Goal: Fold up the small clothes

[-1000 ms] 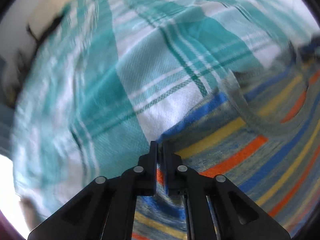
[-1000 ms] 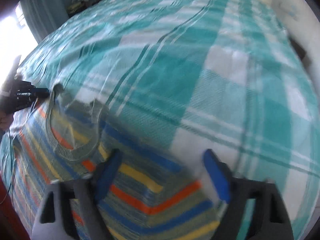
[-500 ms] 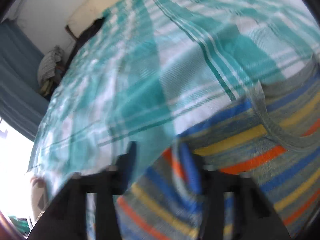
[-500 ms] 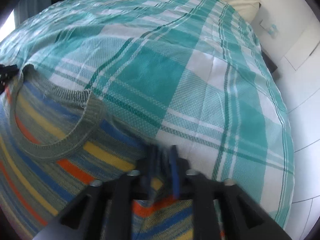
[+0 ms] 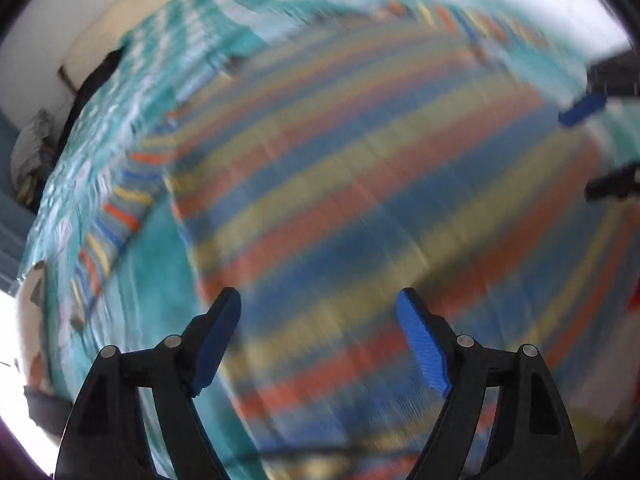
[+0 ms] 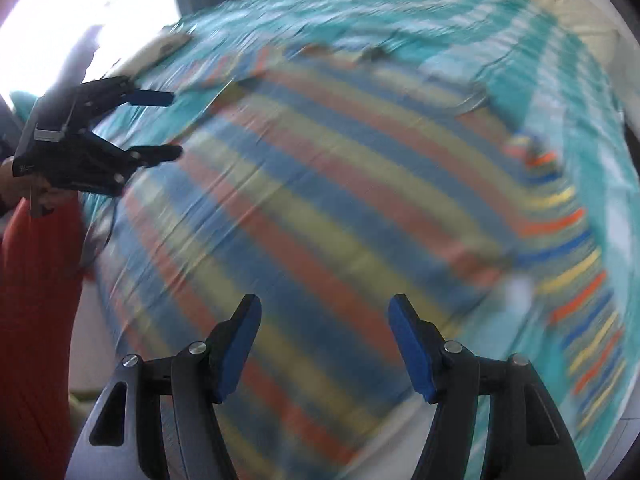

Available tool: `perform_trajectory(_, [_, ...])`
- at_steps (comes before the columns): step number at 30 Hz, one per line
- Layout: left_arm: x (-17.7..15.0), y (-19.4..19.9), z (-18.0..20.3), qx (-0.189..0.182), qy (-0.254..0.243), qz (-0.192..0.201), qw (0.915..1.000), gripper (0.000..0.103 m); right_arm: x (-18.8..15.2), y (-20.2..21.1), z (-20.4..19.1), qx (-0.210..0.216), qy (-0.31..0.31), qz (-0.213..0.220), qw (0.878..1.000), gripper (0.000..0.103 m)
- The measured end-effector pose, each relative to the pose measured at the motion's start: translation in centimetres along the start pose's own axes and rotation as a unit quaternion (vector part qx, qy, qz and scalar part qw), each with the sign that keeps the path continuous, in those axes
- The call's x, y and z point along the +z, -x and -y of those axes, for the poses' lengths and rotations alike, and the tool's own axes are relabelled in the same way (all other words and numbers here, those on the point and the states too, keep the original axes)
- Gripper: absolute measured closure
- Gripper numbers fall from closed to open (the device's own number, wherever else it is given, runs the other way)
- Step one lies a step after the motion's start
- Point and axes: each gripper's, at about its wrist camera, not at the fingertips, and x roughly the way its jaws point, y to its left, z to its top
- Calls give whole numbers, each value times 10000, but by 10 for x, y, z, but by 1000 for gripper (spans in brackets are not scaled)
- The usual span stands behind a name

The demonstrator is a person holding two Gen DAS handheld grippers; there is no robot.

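Observation:
A striped sweater [image 5: 360,184] in blue, yellow, orange and grey-green lies spread flat on a teal plaid bedsheet [image 5: 160,248]; both views are motion-blurred. My left gripper [image 5: 320,314] hovers over the sweater's body, its jaws opening wide, with nothing between the blue pads [image 5: 216,344]. My right gripper [image 6: 324,312] also stands open over the sweater [image 6: 320,200], gripping nothing. Each gripper shows in the other's view: the right gripper [image 5: 592,148] at the right edge, the left gripper [image 6: 168,126] at the left edge. One sleeve [image 6: 580,280] lies out to the right.
A person's red garment [image 6: 32,300] fills the left edge beside the bed. A heap of clothes [image 5: 30,152] sits past the bed's far left corner. A pale pillow [image 6: 576,8] lies at the head of the bed, and a bright window [image 6: 80,8] is at the upper left.
Both grippers were shut on the sweater's top edge near the collar. They have let go, opened, and swept back fast over the sweater's body, so the whole garment now shows.

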Motion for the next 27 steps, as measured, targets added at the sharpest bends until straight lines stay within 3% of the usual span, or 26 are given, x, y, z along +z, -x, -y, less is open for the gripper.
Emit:
perform_trajectory(2, [-33,9,16,553,-321,-148,9978,21,-38,-15,-24,-275,187,-442,9985,37])
perform_trajectory(4, [-52,20,11,850,-346,-472,9947,21,-79,-11,-33,-733,219,-479,9959,35])
perform_trajectory(6, [-65,31,-2,999,-98,-673,9927,24,-107,-1,-27,-989,-102,-685,9927,32])
perform_trajectory(8, [-66,50,-14,939,266,-475,9941,25,-119,9,-21,-1134,-441,-798,9894,33])
perform_trajectory(11, [-51,71,-17,797,691,45,9944,16,-113,35,-29,-1157,-667,-163,9909,33])
perform_trajectory(14, [-31,70,-8,589,949,393,9930,8,-92,40,-42,-848,-833,499,9917,32])
perform_trajectory(16, [-26,54,-8,414,1148,287,9921,8,-82,24,-45,-561,-1121,694,9897,32])
perform_trajectory(18, [-28,35,-4,260,1380,145,9900,8,-84,3,-38,-433,-1483,584,9863,32])
perform_trajectory(21, [-49,20,8,187,1602,-50,9869,8,-98,-1,-39,-583,-1829,822,9780,32])
perform_trajectory(25, [-50,42,4,167,1726,345,9842,6,-109,27,-40,-975,-2074,1347,9640,32])
perform_trajectory(27, [-51,49,-1,292,1910,559,9796,4,-114,43,-34,-1412,-2246,1714,9488,30])
